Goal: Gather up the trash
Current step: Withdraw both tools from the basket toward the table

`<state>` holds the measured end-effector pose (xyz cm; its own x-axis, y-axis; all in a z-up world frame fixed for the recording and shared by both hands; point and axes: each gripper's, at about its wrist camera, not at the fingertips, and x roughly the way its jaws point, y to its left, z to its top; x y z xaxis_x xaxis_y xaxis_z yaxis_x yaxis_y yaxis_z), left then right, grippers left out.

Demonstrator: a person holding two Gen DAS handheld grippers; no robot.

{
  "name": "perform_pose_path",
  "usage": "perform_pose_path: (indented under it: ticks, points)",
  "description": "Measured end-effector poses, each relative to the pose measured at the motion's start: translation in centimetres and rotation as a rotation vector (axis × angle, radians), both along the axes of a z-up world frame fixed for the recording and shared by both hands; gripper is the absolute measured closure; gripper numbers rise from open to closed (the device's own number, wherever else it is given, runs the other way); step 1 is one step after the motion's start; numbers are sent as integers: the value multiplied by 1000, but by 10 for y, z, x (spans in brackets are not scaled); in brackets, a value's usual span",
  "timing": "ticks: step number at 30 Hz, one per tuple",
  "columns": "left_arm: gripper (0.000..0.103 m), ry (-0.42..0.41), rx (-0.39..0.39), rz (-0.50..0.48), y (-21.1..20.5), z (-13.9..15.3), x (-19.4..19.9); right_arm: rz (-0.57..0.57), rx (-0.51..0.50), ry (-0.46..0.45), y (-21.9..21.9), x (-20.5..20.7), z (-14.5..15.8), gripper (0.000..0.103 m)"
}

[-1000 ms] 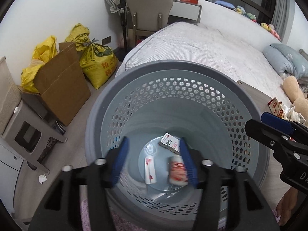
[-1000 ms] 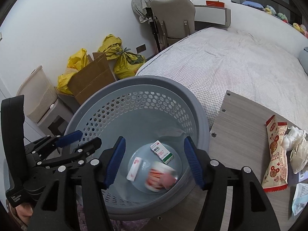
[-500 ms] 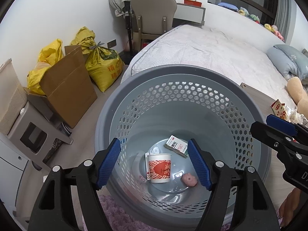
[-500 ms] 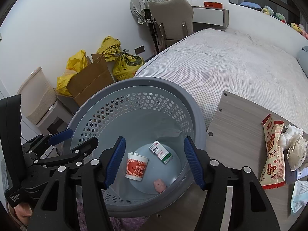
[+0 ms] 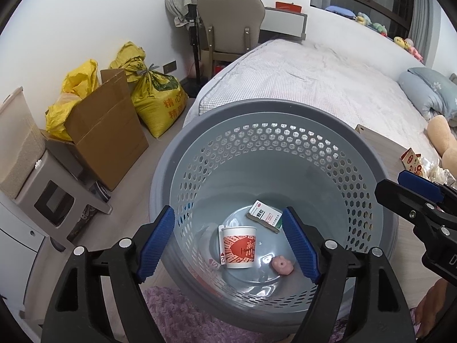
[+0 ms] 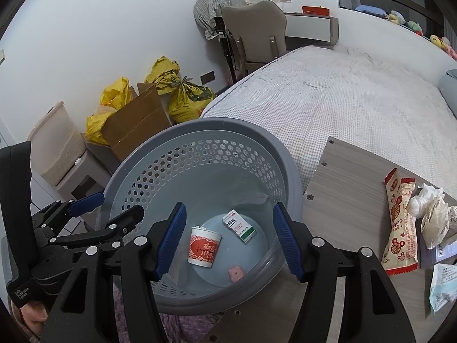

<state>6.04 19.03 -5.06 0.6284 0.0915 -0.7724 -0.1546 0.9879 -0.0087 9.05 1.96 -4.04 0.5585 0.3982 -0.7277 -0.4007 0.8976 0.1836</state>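
Both my left gripper (image 5: 228, 238) and right gripper (image 6: 228, 238) hang spread and empty over the basket (image 5: 200, 131), where the cup (image 5: 238, 247) has now tumbled upright beside the box (image 5: 265, 215), so table wrappers (image 6: 400, 217) come next.

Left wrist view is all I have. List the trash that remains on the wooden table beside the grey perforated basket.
Observer: Two long red-and-cream snack wrappers lie flat on the grey wooden table.
Operator: Report anything next to them.
Observer: Crumpled white tissues touch the wrappers on the side away from the basket.
Operator: Check the table's near edge.
Observer: A pale blue-and-white packet lies there, apart from the wrappers.
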Motion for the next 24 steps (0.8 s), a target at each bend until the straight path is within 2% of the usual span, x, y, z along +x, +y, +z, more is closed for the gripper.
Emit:
perform_pose_path:
  ticks: [10,14,24]
  points:
    - [25,9,-6,13,-7,4,-11,-8,15,4,-14,-8,3,42]
    - [25,-10,-10,26,-9,9,-17,-2,3,24,-16,-10,3,42]
    - [25,-41,-1,27,-20,25,-28,7,18,1,-25,-23,17,42]
